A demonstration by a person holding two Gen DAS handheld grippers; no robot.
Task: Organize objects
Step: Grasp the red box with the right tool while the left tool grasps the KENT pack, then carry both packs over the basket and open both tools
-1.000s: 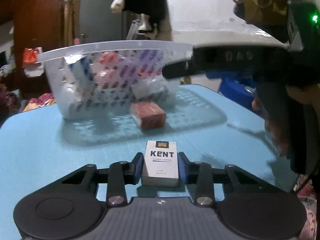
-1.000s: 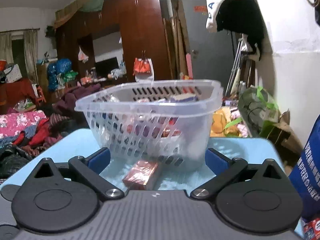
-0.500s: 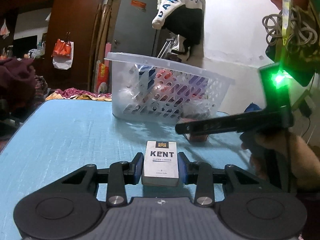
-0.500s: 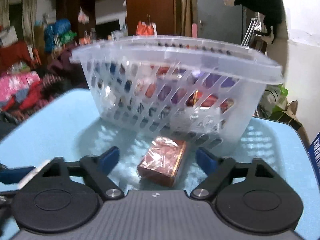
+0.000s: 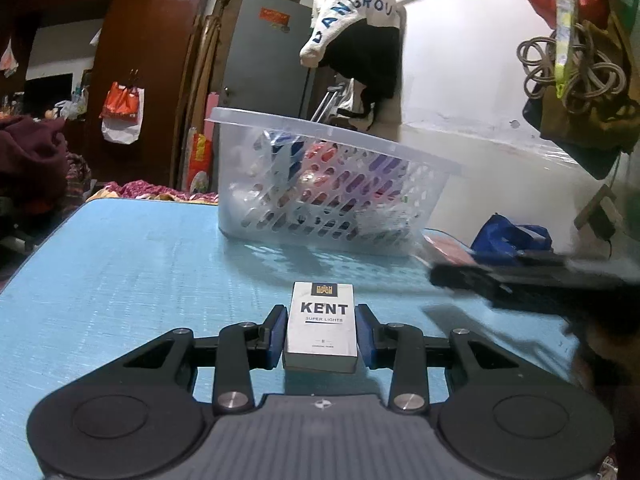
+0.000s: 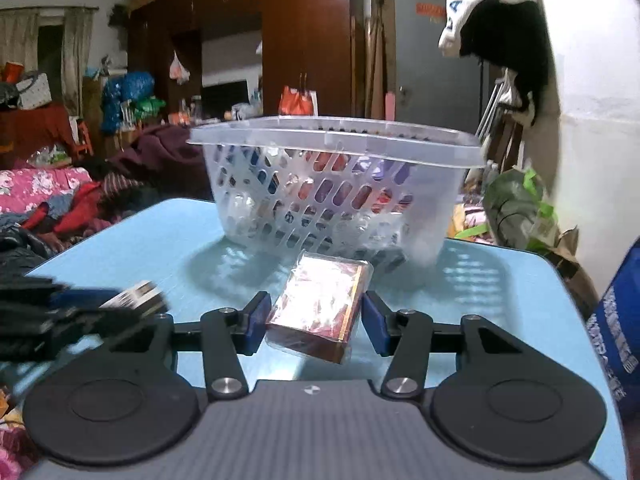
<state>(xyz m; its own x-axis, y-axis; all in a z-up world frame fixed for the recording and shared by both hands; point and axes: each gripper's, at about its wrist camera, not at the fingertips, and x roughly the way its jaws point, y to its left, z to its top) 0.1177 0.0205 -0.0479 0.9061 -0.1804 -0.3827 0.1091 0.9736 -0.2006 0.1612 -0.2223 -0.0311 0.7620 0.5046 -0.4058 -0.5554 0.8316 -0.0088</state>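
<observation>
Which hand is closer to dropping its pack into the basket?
Probably right: the right tool straddles the red pack just in front of the basket. The left tool, gripping the Kent pack, sits farther back.

Between the left gripper's [image 5: 321,330] blue pads sits a white KENT pack [image 5: 321,326] with dark lettering. Between the right gripper's [image 6: 316,322] blue pads lies a glossy red pack [image 6: 320,304] with gold edging. Ahead of both, a clear perforated basket [image 6: 332,192] shows red, purple and blue inside, on the light-blue table [image 5: 120,264].
</observation>
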